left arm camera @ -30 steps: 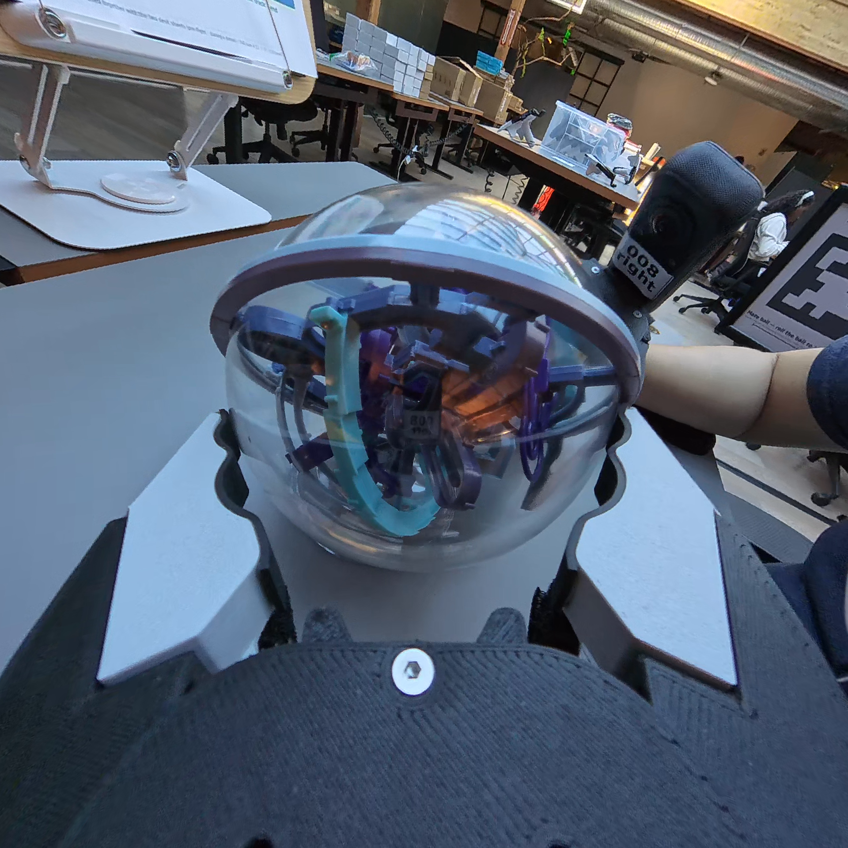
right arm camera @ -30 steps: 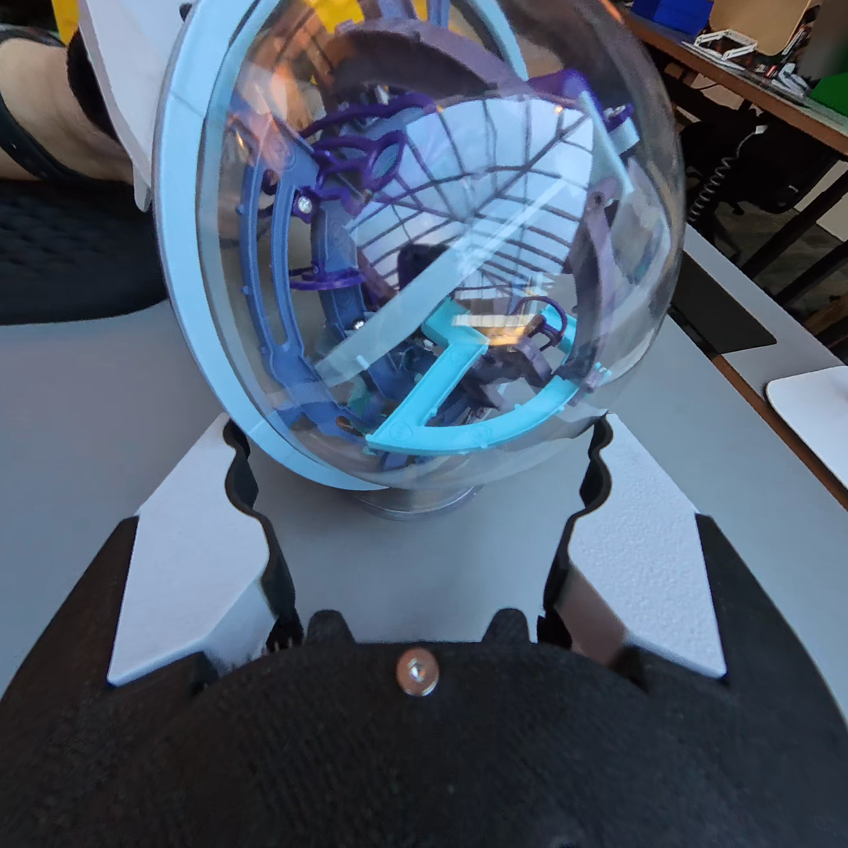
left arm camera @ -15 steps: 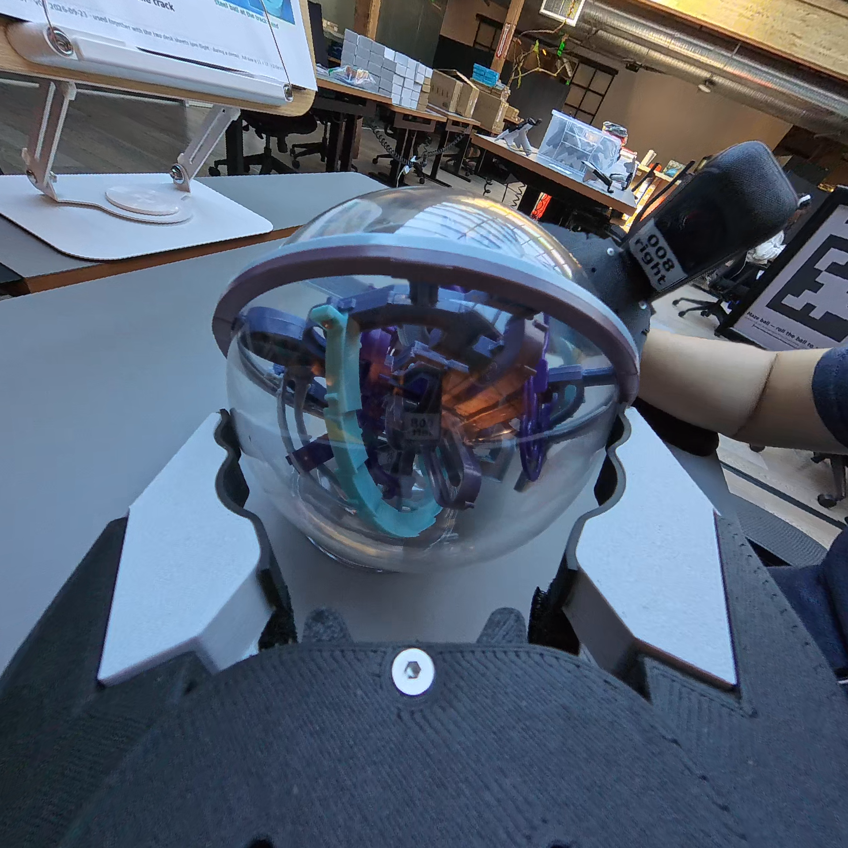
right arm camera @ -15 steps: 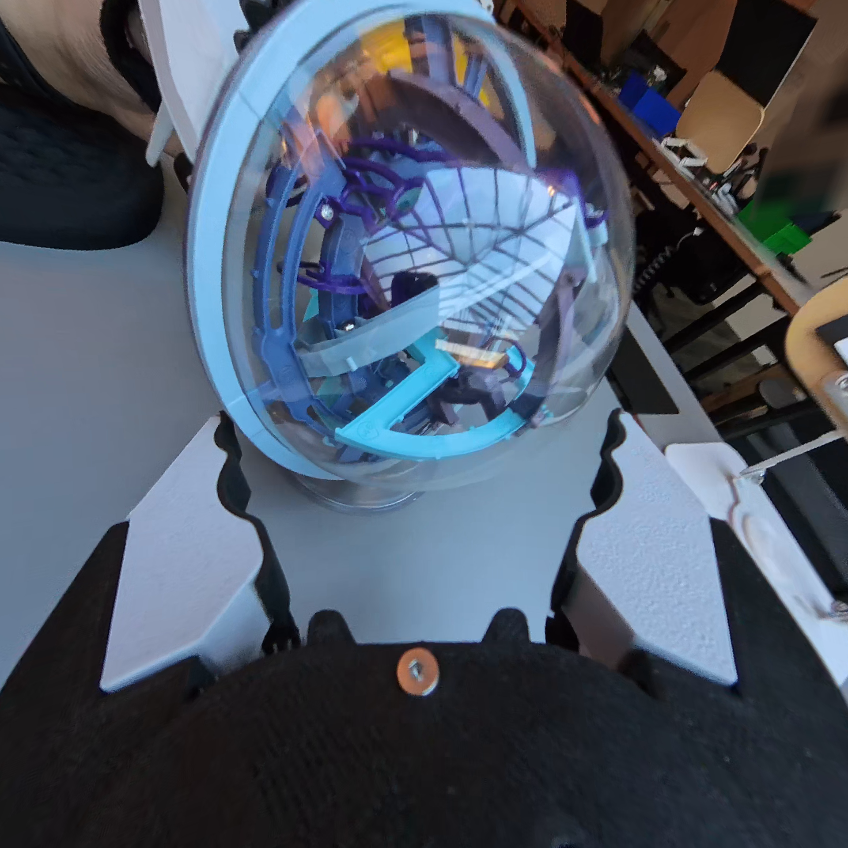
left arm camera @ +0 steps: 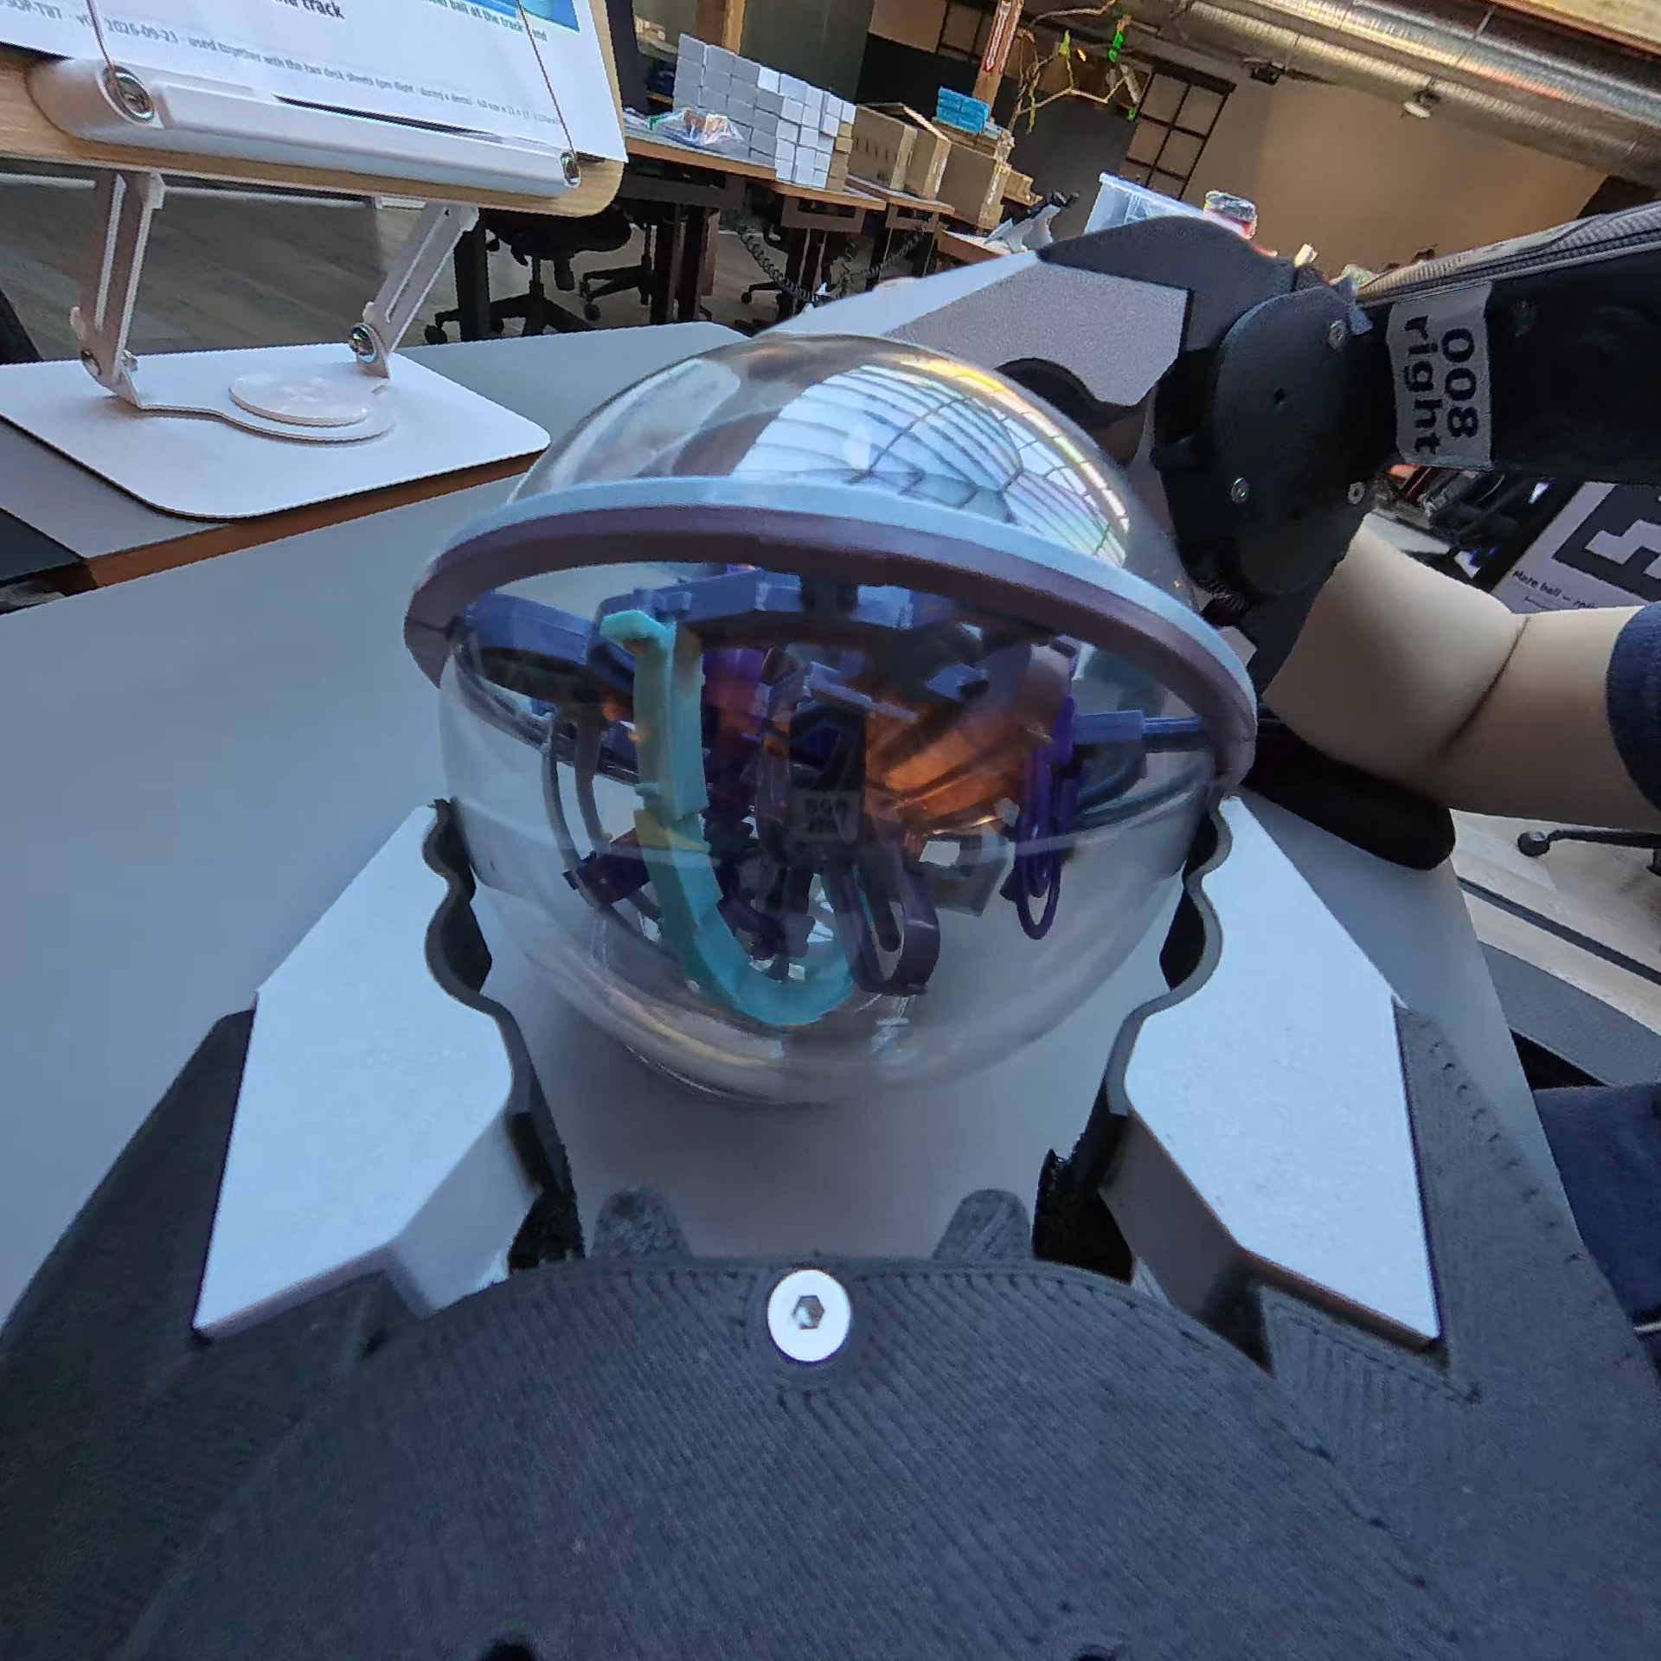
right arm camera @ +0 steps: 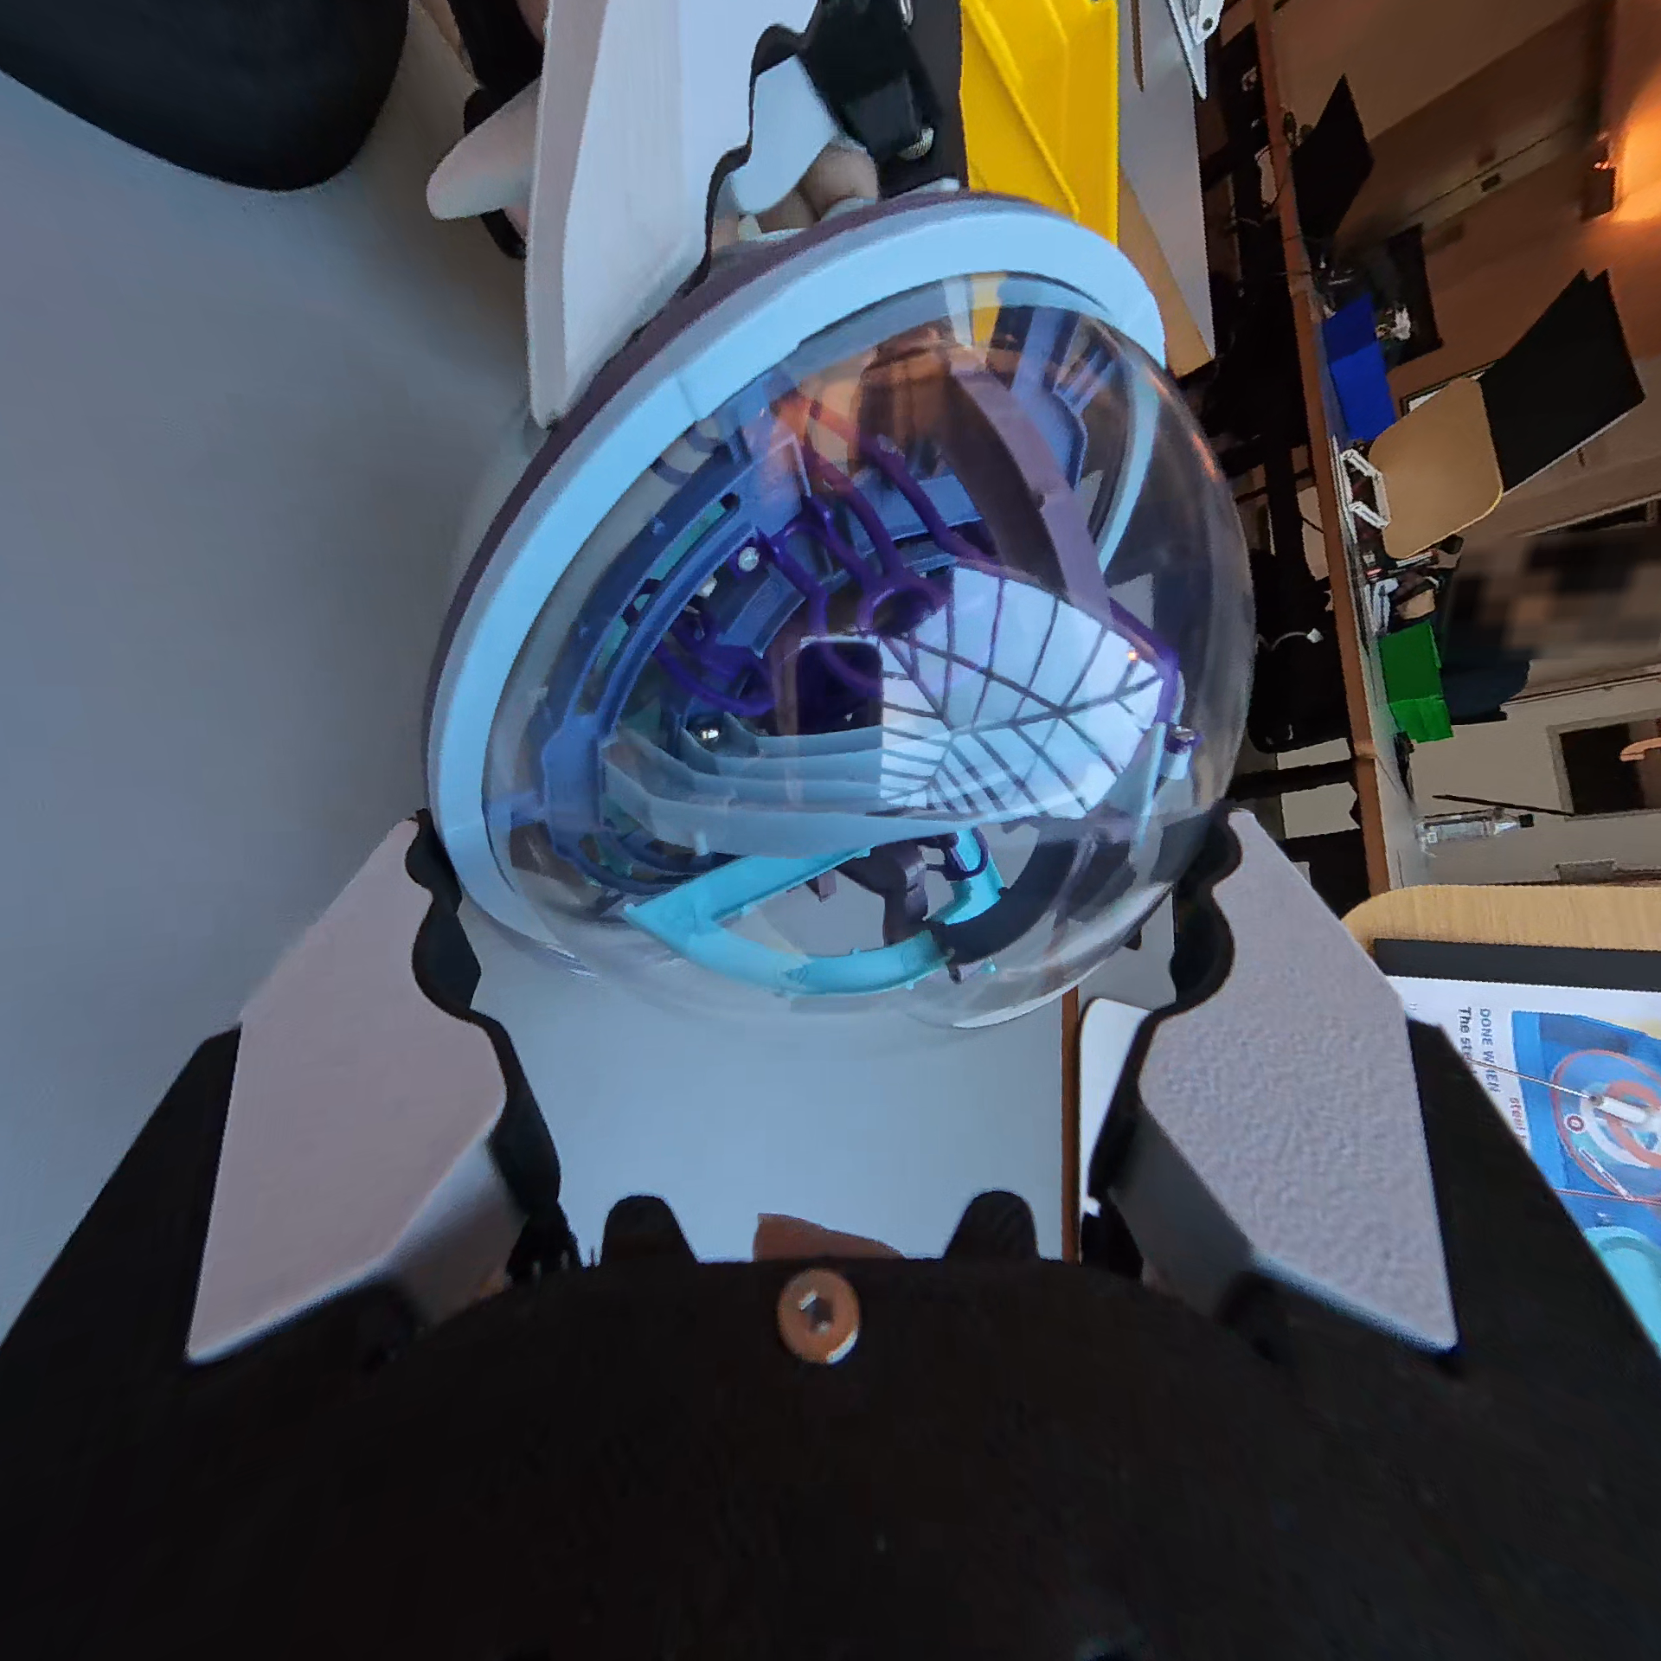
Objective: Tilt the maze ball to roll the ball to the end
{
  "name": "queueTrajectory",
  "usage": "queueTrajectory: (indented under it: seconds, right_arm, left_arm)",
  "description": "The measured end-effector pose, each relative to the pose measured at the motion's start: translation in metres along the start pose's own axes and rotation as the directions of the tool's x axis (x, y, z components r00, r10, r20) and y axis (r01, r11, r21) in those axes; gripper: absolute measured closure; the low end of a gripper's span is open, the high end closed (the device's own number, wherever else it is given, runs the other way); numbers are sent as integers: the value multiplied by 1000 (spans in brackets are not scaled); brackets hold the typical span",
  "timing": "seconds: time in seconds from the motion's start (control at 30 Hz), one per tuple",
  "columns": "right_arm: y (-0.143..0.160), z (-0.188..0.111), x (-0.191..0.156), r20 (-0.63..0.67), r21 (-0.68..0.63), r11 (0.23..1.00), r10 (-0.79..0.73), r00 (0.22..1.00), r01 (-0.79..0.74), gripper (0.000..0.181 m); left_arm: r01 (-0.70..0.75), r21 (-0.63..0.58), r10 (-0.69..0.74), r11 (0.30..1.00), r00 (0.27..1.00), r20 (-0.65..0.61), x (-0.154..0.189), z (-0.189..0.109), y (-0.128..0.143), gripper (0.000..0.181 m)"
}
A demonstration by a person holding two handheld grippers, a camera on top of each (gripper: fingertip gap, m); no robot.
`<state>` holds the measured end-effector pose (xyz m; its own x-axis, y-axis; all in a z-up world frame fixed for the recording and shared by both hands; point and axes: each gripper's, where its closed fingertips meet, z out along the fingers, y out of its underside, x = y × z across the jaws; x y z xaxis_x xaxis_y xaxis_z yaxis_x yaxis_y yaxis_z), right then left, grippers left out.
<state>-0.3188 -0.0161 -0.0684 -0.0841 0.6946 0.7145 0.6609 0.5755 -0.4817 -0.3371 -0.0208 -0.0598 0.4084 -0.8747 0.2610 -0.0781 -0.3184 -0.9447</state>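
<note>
The maze ball (left arm camera: 827,719) is a clear sphere with blue, purple and teal tracks inside and a pale blue and purple ring around its middle. My left gripper (left arm camera: 827,845) is shut on it, with a fingertip pressed against each side below the ring. My right gripper (right arm camera: 813,845) grips the ball (right arm camera: 836,674) from the opposite side. In the left wrist view it reaches in from the upper right (left arm camera: 1258,404). A small shiny bead (right arm camera: 710,732) sits on a grey track. I cannot tell whether the ball touches the table.
The grey table (left arm camera: 180,719) lies under the ball. A white document stand (left arm camera: 270,431) holding a printed sheet stands at the far left. A person's forearm (left arm camera: 1438,701) is on the right, with a black-and-white marker board (left arm camera: 1600,557) behind. A yellow bin (right arm camera: 1034,108) shows beyond the ball.
My right gripper has rolled about a quarter turn around the ball, so its view is now sideways and its finger lies over the top. My left gripper has barely moved.
</note>
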Motion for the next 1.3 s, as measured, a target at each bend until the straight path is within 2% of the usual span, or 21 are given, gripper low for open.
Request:
queueTrajectory:
  seconds: [0.13, 0.2, 0.3, 0.43, 0.57, 0.73, 1.0, 1.3]
  right_arm:
    - [9, -3, 2, -11, -66, 997, -40, 999, 40, 24]
    - [13, -4, 0, 12, -92, 996, -14, 1000, 15, 24]
    - [6, 0, 0, 16, -28, 999, 35, 999, -34, 24]
    - [5, 1, 0, 11, -26, 999, 38, 999, -37, 24]
    - [3, 1, 0, 18, -15, 998, 59, 998, -59, 25]
    - [3, 1, 0, 19, -8, 998, 68, 998, -68, 25]
    - [2, 2, 0, 14, 11, 997, 83, 996, -83, 24]
    - [2, 3, 3, -11, 9, 994, 108, 994, -108, 25]
  left_arm:
    - [11, 16, -11, 1000, 1000, -5, -1, -2, -3, 34]
    - [17, 32, -17, 999, 1000, -9, -1, -4, -5, 41]
    - [23, 45, -23, 999, 1000, -4, -3, -5, -8, 40]
    - [-9, 32, 8, 999, 1000, 8, -3, -4, -5, 38]
    - [-91, -4, 91, 996, 995, 27, -3, 0, 3, 35]
    - [-203, -124, 211, 971, 976, 56, -8, 8, 28, 27]
    - [-250, -230, 272, 940, 960, 71, -17, 17, 50, 25]
    - [-269, -226, 294, 936, 952, 86, -20, 14, 45, 27]
